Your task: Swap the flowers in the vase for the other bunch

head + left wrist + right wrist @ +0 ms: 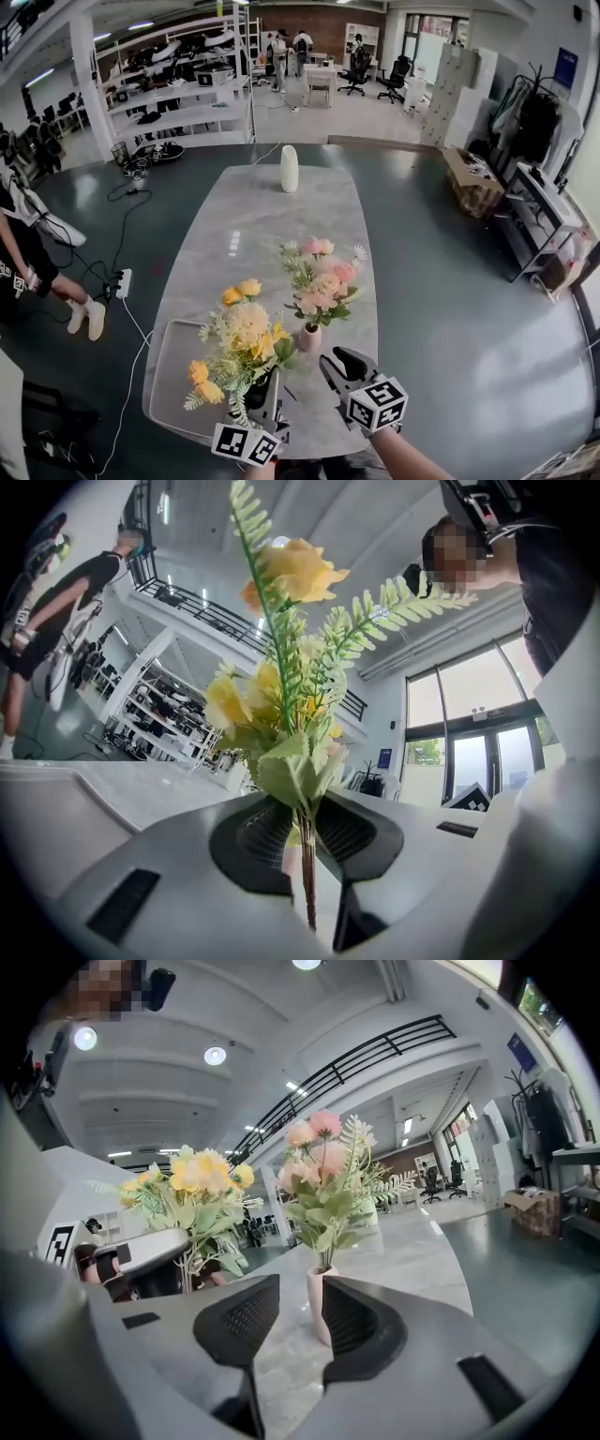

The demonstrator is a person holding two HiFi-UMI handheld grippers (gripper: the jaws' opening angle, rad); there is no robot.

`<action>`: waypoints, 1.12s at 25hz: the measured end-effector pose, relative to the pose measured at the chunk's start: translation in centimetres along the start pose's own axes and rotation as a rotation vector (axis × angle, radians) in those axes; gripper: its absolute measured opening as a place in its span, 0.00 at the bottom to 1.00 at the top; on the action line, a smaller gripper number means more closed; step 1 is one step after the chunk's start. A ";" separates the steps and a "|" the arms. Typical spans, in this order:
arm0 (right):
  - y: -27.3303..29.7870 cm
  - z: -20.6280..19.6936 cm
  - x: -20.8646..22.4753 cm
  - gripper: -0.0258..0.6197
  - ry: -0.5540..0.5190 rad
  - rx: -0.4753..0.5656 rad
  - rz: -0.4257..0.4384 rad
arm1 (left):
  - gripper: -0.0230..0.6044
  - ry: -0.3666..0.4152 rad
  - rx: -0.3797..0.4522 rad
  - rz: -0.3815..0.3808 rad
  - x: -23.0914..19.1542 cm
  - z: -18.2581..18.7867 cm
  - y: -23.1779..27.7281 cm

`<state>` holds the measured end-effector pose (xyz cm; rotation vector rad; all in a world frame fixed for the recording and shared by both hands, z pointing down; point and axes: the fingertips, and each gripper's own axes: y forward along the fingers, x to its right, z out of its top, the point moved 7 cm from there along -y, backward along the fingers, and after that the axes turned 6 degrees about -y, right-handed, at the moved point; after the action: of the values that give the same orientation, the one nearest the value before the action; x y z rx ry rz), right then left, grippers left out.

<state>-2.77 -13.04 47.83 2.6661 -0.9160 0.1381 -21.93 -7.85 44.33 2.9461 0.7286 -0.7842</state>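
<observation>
On the grey table (281, 225) the vase (309, 337) is holding pink flowers (323, 277), just beyond the right gripper (338, 360), whose jaws are standing open. The left gripper (265, 392) is pinching the yellow bunch (242, 336) by its stems (307, 892), which are probably light and bendy.

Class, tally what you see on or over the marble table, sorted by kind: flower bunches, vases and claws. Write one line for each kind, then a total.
Flower bunches: 2 (yellow bunch, pink bunch)
Vases: 2 (pink vase, white vase)
Claws: 2 (left claw, right claw)
Total: 6
</observation>
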 end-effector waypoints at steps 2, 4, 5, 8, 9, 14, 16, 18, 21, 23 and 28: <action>0.5 0.1 0.8 0.25 -0.002 0.006 -0.008 | 0.17 0.020 0.010 0.016 0.5 -0.2 0.7; 1.3 0.1 1.6 0.27 -0.003 0.013 -0.019 | 0.17 0.034 0.018 0.031 0.5 -0.4 1.4; 1.7 0.1 1.9 0.27 -0.004 0.019 -0.024 | 0.17 0.041 0.020 0.038 0.4 -0.5 1.8; 2.9 0.1 2.4 0.28 -0.013 0.042 -0.030 | 0.17 0.066 0.023 0.056 0.0 -0.9 2.7; 3.2 0.3 2.5 0.29 -0.013 0.051 -0.031 | 0.17 0.076 0.022 0.059 -0.1 -1.0 3.1; 4.6 1.1 3.4 0.31 0.011 0.084 -0.014 | 0.17 0.135 0.004 0.068 -0.3 -1.6 4.9; 5.4 1.2 3.7 0.31 0.017 0.088 0.003 | 0.17 0.149 0.004 0.073 -0.6 -1.9 5.6; 6.0 1.2 3.8 0.31 0.021 0.088 0.024 | 0.17 0.151 0.006 0.084 -0.9 -2.1 6.1; 6.4 1.3 3.7 0.31 0.022 0.091 0.053 | 0.17 0.145 0.013 0.100 -1.4 -2.6 6.6; 6.6 1.4 3.8 0.31 0.022 0.089 0.069 | 0.17 0.144 0.016 0.103 -1.4 -2.7 6.9; 7.1 1.7 3.7 0.31 -0.005 0.087 0.082 | 0.17 0.153 0.016 0.102 -1.3 -3.1 7.0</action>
<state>-4.22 -21.05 48.88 2.7101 -1.0436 0.1942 -18.38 -14.28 46.86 3.0553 0.5742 -0.5650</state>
